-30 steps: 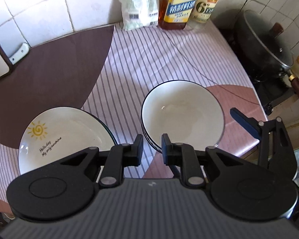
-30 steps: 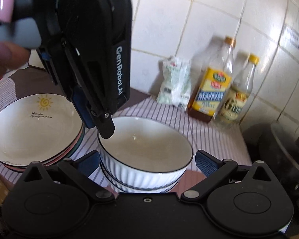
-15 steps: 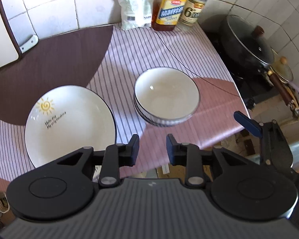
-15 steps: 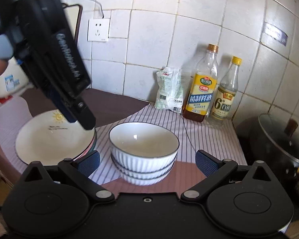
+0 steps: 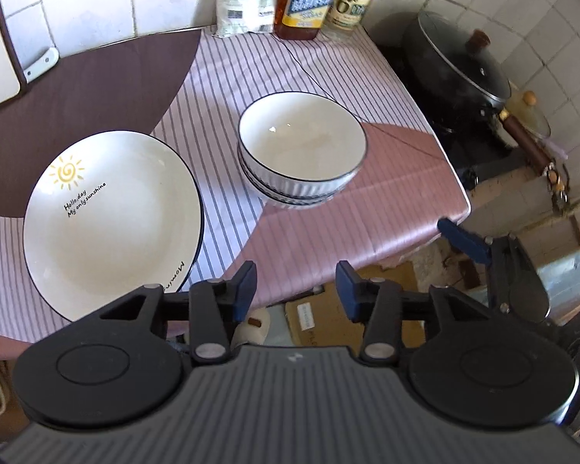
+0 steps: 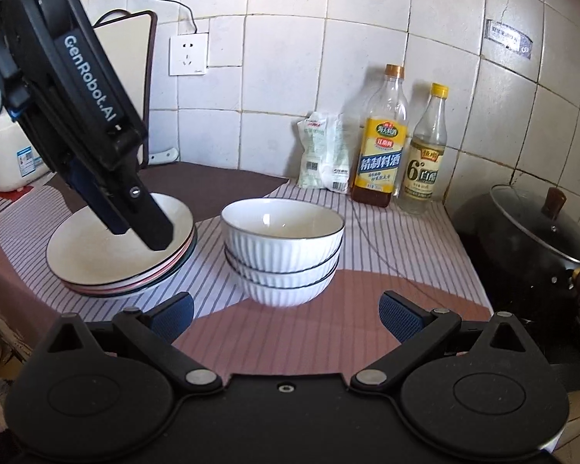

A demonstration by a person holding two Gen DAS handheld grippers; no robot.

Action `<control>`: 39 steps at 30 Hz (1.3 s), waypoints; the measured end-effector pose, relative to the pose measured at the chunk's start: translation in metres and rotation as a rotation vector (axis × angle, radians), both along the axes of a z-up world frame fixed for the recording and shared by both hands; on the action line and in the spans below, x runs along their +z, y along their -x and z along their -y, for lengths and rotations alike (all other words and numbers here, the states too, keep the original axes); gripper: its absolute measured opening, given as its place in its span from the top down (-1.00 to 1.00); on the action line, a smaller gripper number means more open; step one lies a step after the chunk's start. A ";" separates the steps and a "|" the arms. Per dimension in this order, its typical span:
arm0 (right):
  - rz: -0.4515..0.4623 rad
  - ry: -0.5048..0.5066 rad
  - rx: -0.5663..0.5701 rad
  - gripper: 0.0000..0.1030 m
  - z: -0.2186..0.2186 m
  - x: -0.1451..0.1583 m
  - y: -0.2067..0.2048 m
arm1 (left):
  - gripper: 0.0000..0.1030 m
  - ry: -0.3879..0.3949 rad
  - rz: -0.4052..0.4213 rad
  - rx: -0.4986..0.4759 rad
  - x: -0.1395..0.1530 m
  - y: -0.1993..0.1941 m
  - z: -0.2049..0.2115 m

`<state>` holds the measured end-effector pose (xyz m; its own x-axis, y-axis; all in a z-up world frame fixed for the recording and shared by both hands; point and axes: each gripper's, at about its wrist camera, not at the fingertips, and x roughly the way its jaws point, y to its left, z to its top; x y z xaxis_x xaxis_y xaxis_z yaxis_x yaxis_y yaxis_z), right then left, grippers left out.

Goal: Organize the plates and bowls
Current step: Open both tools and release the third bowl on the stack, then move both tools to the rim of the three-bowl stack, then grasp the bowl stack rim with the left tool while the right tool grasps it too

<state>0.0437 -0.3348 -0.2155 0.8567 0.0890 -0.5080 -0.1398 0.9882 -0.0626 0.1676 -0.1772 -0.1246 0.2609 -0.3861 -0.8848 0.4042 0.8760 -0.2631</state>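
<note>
A stack of three white ribbed bowls (image 5: 301, 154) (image 6: 284, 247) stands on the striped tablecloth. To its left sits a stack of plates (image 5: 112, 220) (image 6: 96, 259); the top plate is white with a sun drawing. My left gripper (image 5: 295, 284) is open and empty, held above the table's front edge. It also shows in the right wrist view (image 6: 143, 224), over the plates. My right gripper (image 6: 286, 315) is open wide and empty, in front of the bowls. Its finger shows in the left wrist view (image 5: 462, 237) off the table's right corner.
Two bottles (image 6: 381, 150) (image 6: 423, 158) and a white packet (image 6: 324, 152) stand at the tiled back wall. A black lidded pot (image 6: 529, 243) sits on the stove to the right. A white appliance (image 6: 7, 162) stands far left. A cardboard box (image 5: 328, 309) lies below the table edge.
Both grippers have pulled back and up from the bowls and plates. My left gripper's jaws have opened wider. The bowls and plates have not moved.
</note>
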 end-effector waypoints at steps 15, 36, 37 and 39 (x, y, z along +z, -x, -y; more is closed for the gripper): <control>-0.063 -0.071 0.018 -1.00 0.003 -0.065 -0.039 | -0.38 0.231 0.098 0.107 -0.035 -0.018 -0.036; -0.050 -0.135 0.018 -1.00 0.000 -0.090 -0.111 | -0.37 0.151 0.012 0.028 -0.083 -0.098 0.006; -0.049 -0.142 0.019 -1.00 0.001 -0.091 -0.114 | -0.37 0.151 -0.005 0.030 -0.086 -0.102 0.007; -0.042 -0.154 0.020 -1.00 0.003 -0.092 -0.119 | -0.36 0.150 -0.028 0.004 -0.090 -0.107 0.010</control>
<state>0.1630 -0.3377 -0.3071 0.8320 0.1856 -0.5227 -0.1590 0.9826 0.0958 0.2744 -0.1869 -0.2145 0.2390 -0.5134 -0.8242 0.3917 0.8276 -0.4020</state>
